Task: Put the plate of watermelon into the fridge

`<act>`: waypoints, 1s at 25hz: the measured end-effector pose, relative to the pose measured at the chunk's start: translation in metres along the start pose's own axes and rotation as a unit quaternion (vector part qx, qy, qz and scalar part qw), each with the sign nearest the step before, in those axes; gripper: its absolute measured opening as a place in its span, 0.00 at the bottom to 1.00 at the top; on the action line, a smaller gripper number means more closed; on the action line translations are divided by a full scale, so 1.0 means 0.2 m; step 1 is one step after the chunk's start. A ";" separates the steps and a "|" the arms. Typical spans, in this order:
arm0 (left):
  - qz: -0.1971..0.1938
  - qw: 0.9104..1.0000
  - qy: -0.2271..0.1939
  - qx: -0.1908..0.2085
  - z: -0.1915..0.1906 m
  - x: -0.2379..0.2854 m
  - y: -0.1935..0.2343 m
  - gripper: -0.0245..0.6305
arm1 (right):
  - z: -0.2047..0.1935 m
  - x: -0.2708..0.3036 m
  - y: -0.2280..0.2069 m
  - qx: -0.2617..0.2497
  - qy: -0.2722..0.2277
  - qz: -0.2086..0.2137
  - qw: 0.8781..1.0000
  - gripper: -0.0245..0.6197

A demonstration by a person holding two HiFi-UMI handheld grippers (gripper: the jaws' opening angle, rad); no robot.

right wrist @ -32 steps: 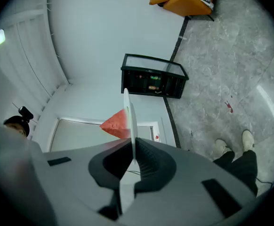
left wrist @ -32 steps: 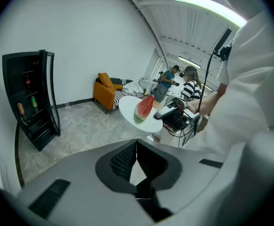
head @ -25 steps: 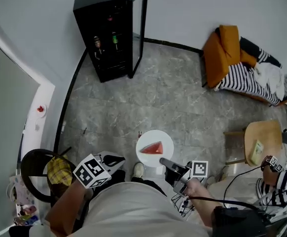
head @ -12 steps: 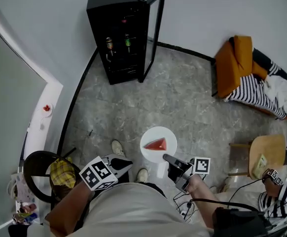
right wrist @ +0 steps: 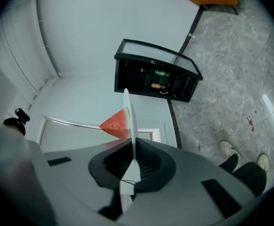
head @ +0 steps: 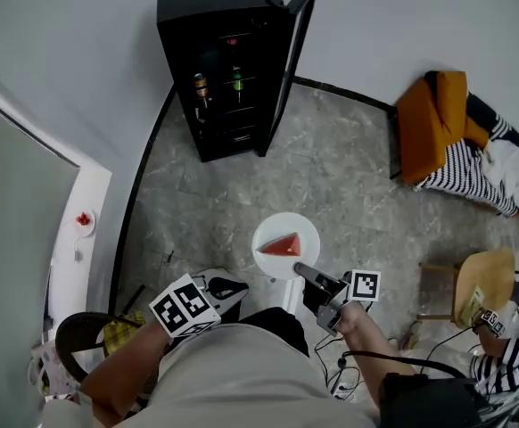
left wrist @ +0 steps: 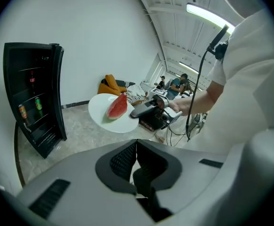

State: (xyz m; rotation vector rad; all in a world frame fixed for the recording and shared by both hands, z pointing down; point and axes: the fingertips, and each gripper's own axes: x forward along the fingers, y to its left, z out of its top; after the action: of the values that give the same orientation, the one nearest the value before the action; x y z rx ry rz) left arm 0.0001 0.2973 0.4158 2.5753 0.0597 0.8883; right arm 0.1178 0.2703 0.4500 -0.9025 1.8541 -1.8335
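A white plate (head: pixel 302 232) with a red watermelon wedge (head: pixel 279 245) is held level over the grey floor, in front of the person. My right gripper (head: pixel 302 273) is shut on the plate's near rim. In the right gripper view the plate (right wrist: pixel 127 121) shows edge-on between the jaws, with the wedge (right wrist: pixel 116 122) to its left. The black fridge (head: pixel 228 61) stands ahead against the wall, its glass door (head: pixel 291 61) swung open to the right. My left gripper (head: pixel 228 288) hangs low at the left, shut and empty. From it I see the plate (left wrist: pixel 104 114) and the fridge (left wrist: pixel 31 98).
Bottles (head: pixel 201 86) stand on the fridge shelves. An orange chair with striped cloth (head: pixel 438 123) is at the right wall, and a wooden stool (head: pixel 478 283) is nearer. A seated person (head: pixel 509 364) is at the lower right. A black round chair (head: pixel 81 333) is at the lower left.
The person has walked toward the fridge, which now sits closer and more central. The plate has travelled forward with the right gripper. Both grippers keep their state.
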 end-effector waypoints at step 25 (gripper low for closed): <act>0.068 0.993 -0.041 -0.090 0.31 -0.18 1.37 0.06 | 1.29 1.70 -0.57 -0.010 0.026 -0.031 0.999 0.07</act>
State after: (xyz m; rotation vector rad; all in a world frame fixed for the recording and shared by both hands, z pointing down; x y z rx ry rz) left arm -0.0172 0.0180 0.4603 2.4664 -0.2118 0.7950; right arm 0.0662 -0.1415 0.6003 -0.9365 1.8988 -1.8951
